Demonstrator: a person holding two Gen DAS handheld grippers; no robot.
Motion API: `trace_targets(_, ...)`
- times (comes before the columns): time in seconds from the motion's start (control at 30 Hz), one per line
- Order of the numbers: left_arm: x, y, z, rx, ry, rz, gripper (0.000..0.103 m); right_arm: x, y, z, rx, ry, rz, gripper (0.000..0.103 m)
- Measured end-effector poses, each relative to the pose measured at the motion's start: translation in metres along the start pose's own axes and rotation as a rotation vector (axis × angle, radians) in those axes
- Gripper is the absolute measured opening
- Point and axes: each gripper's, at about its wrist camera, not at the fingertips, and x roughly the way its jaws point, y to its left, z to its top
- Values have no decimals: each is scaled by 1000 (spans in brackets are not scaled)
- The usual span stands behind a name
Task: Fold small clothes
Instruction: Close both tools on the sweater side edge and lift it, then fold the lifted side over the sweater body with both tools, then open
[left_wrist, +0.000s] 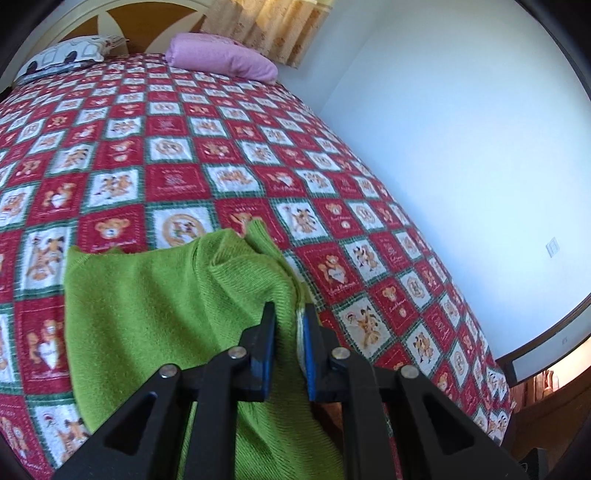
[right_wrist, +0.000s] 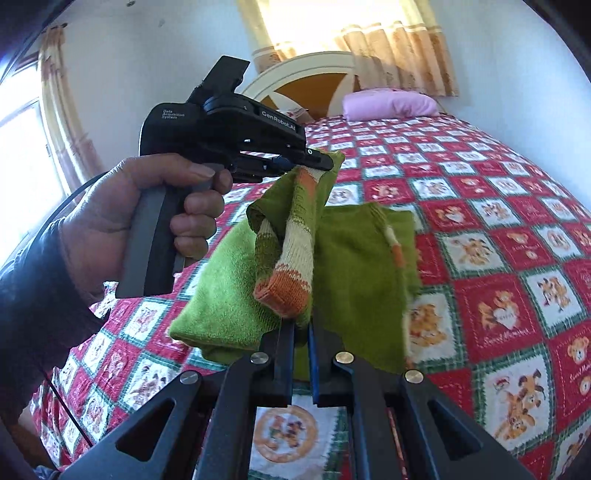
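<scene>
Your left tongs (left_wrist: 290, 314) are clamped on a fold of the green sweater (left_wrist: 155, 295), which hangs between both tools above the bed (left_wrist: 221, 147). Your right tongs (right_wrist: 302, 326) are clamped on its lower edge; the striped sleeve (right_wrist: 288, 273) dangles in front. The quilt (right_wrist: 498, 221) is open toward the pink pillow (right_wrist: 388, 103); the wall (left_wrist: 461, 129) runs close along one bed edge. The left tool body (right_wrist: 221, 125) reads "GenRobot.AI" and "Data Acquisition System".
</scene>
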Motion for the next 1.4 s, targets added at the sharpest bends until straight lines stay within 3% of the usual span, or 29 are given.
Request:
trace_targets(0.33,45,-17,-8,20,43,8,14,5,-46,-16,130,32,-11,5)
trace_targets(0.43,49,-19,-13,21,41,35,21,12,-59,-22,174,52,9,5)
trace_targets(0.53,34,-18,-20,20,18,10,28,16,-66,-25,193,66,23,5)
trace_targets(0.63,-5,-15,-37,82,-54,19,48,14,-74,-29,232,64,55,7)
trace_targets(0.67,-17,-11,-45,101,-79,38,60,12,-77,-30,244,65,66,9)
trace_targets(0.7,-25,-8,-53,119,-95,56,64,7,-79,-31,247,58,57,15)
trace_targets(0.73,-33,-4,-62,141,-107,82,64,4,-79,-31,242,47,35,32)
trace_targets(0.8,-44,5,-86,190,-115,147,64,-12,-77,-29,218,-15,-65,51)
trace_targets(0.9,-52,15,-119,243,-130,229,67,-33,-68,-17,184,-112,-167,51)
trace_targets(0.97,-49,19,-131,263,-119,271,75,-34,-51,0,122,-136,-151,51)
trace_targets(1.07,-38,30,-138,222,-96,248,77,-14,-23,24,43,-105,-41,49)
trace_targets(1.13,-30,40,-137,179,-69,263,85,13,-13,39,22,-34,35,47)
trace_targets(1.23,-29,56,-142,116,-61,238,94,62,-23,49,17,91,-58,40)
trace_targets(1.27,-28,60,-145,96,-52,223,95,81,-35,45,31,161,-107,31)
trace_targets(1.3,-28,66,-150,67,-40,203,95,92,-48,40,52,201,-133,5)
trace_targets(1.4,-35,70,-160,27,-61,179,96,81,-46,38,24,194,-163,1)
